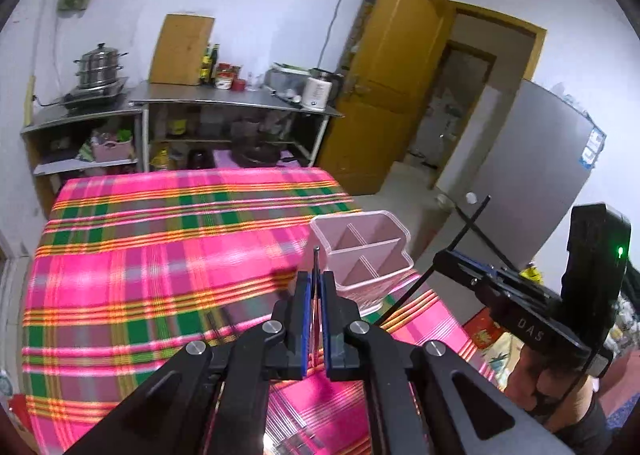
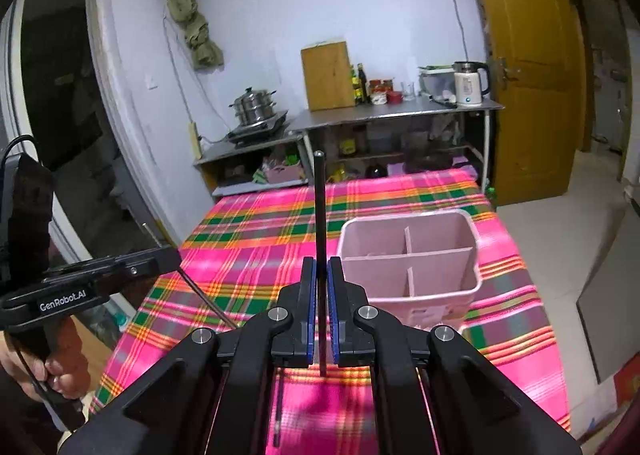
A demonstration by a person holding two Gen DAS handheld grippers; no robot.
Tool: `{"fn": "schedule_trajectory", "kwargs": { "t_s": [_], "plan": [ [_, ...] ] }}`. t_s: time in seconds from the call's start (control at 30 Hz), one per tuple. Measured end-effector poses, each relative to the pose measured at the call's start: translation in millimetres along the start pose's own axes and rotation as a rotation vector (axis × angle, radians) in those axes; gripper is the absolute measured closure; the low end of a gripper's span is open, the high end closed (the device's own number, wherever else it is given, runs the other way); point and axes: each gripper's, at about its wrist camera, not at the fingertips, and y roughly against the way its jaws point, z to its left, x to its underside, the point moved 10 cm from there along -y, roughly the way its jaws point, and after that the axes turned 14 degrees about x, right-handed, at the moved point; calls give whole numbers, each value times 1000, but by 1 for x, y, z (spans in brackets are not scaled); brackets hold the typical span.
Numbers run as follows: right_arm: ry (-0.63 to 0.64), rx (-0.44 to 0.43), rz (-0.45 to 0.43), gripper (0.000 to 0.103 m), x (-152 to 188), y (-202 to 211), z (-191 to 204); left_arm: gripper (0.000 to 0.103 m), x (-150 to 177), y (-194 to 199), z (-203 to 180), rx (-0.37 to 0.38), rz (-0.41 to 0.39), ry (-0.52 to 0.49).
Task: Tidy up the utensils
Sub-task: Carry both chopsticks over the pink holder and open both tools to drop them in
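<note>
While both grippers hang above the pink checked tablecloth [image 2: 248, 239], the left gripper [image 1: 316, 283] pinches one thin dark chopstick [image 1: 316, 263] and the right gripper [image 2: 320, 279] pinches another chopstick [image 2: 319, 215] (both stand upright), near the pink divided holder [image 2: 412, 255].

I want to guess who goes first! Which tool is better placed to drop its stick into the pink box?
Probably the right tool. Its black chopstick stands upright, and the pink holder sits close, just right of it. The left tool also grips a chopstick, but looks slightly farther back.
</note>
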Motion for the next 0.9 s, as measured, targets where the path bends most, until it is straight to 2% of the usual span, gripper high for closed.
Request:
{"fn": "schedule_trajectory", "kwargs": {
  "t_s": [0.3, 0.5, 0.63, 0.9],
  "plan": [
    [-49, 41, -100, 98, -52, 16, -30, 99, -57, -27, -25, 75, -57, -16],
    [-64, 66, -136, 98, -77, 7, -42, 99, -82, -49, -22, 85, -71, -10],
    [-66, 78, -95, 97, -73, -20, -47, 99, -76, -72, -8, 83, -40, 13],
    [-94, 84, 32, 97, -34, -77, -56, 99, -45, -112, 19, 71, 39, 33]
  ]
}}
